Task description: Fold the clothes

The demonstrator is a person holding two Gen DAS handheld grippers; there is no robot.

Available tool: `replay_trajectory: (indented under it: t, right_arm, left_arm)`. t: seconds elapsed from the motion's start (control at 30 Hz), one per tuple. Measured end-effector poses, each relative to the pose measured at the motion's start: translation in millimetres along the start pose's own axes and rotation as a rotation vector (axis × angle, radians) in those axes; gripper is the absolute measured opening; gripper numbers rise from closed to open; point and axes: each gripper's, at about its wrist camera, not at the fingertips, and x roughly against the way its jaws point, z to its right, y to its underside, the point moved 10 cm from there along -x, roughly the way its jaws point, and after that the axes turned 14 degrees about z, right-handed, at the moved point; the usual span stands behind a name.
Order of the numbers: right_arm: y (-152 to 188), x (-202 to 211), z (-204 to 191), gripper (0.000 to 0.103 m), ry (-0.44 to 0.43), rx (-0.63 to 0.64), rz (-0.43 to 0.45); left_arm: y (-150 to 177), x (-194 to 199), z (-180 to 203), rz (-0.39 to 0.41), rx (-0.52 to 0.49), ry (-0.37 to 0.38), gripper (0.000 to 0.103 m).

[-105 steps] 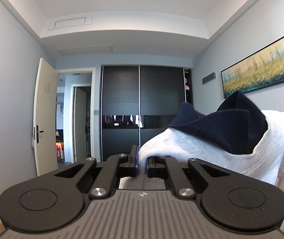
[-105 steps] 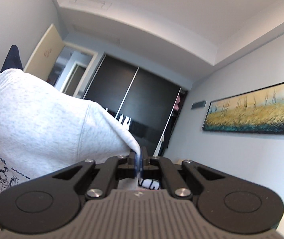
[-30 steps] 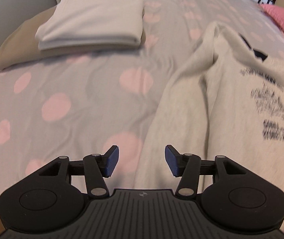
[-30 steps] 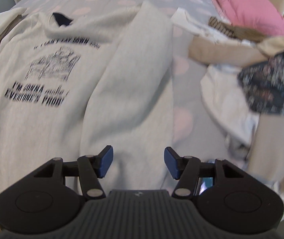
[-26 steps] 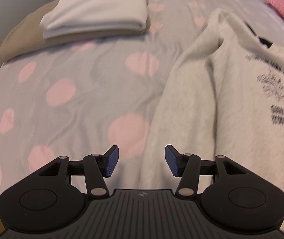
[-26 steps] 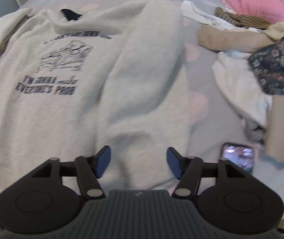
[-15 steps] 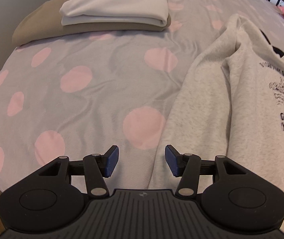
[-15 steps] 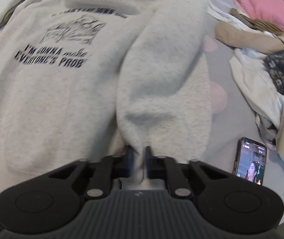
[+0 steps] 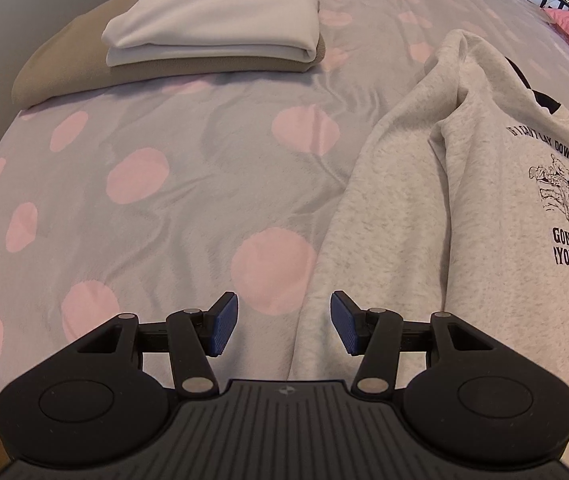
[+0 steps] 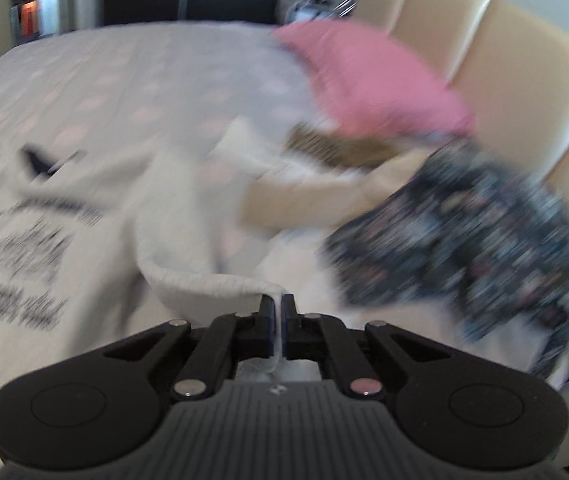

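- Heather-grey fleece: the sweatshirt (image 9: pixel 484 208) lies chest-up on the bed (image 9: pixel 164 208), at three o'clock in the left wrist view, black printed lettering showing.
- Right tool (image 10: pixel 278 312): clamped on the pale ribbed cuff of the sweatshirt's sleeve (image 10: pixel 180 216), which hangs in a soft arc from the pinch. View blurred.
- Left tool (image 9: pixel 284 322): jaws apart, nothing between them, hovering over the edge of the other sleeve (image 9: pixel 380 216) at six o'clock.
- Step, as judged: fold the held sleeve across the chest. Carry the cuff toward nine o'clock, lay it flat without twisting, keep the thick knit from bunching at the shoulder.
- Bedcover: thin grey fabric, pink dots, lightly creased.
- Folded white garment (image 9: pixel 220 12) on a folded tan one (image 9: pixel 68 68), at eleven o'clock: squared, smooth.
- Pink pillow (image 10: pixel 368 80), dark floral garment (image 10: pixel 476 248), beige padded headboard (image 10: pixel 524 72): at two o'clock in the right wrist view.
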Motion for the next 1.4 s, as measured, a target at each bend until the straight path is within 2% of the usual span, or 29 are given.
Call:
replay_trajectory:
  t: [0.13,0.3,0.43,0.53,0.67,0.73,0.77,0.8,0.93,1.07,1.1,1.17,1.27,1.37,1.4]
  right_arm:
    - [-44,-12,59,0.003,0.127,-0.027,0.033]
    - [-77,-45,118,0.003,0.276,-0.011,0.038]
    - [-79,-87,148,0.003,0.368,0.016,-0.005]
    - [-70,-115,154,0.004,0.379,0.018,-0.022]
    - [-64,-131,145,0.008,0.364,0.047,-0.012]
    - [-63,-130,138,0.018,0.361,0.057,0.006]
    - [-64,-127,134,0.035,0.36,0.058,0.027]
    - [-67,-120,129,0.045,0.357,0.058,0.06]
    - [-77,-83,97,0.051,0.316,0.038,0.198]
    - [-61,-43,47,0.061,0.16,-0.072,0.293]
    - [-53,-35,32,0.063,0.111,-0.095,0.299]
    - [-31,-31,2,0.066,0.037,-0.118,0.277]
    - [9,-33,-34,0.067,-0.028,-0.137,0.214]
    - [41,-45,-50,0.065,-0.063,-0.176,0.063]
    - [44,-46,-51,0.065,-0.073,-0.178,0.056]
  left_arm:
    - [-5,-2,2,0.008,-0.009,-0.009,0.049]
    - [-7,-8,4,-0.002,-0.021,-0.021,0.049]
    - [-7,-12,8,-0.01,-0.041,-0.026,0.049]
    - [-6,-16,9,-0.019,-0.047,-0.029,0.049]
    - [-2,-22,9,-0.039,-0.052,-0.027,0.05]
    - [1,-24,11,-0.054,-0.056,-0.016,0.05]
    - [4,-25,13,-0.061,-0.063,-0.009,0.051]
    - [6,-25,14,-0.067,-0.071,-0.001,0.051]
    - [18,-27,17,-0.1,-0.124,0.001,0.055]
    - [33,-30,13,-0.155,-0.126,0.001,0.053]
    - [36,-31,12,-0.167,-0.123,0.002,0.051]
    - [42,-31,11,-0.187,-0.1,0.024,0.021]
    - [42,-27,14,-0.183,-0.045,0.065,0.002]
    - [28,-16,9,-0.111,-0.014,0.049,0.001]
    - [21,-11,5,-0.072,0.008,0.043,0.001]
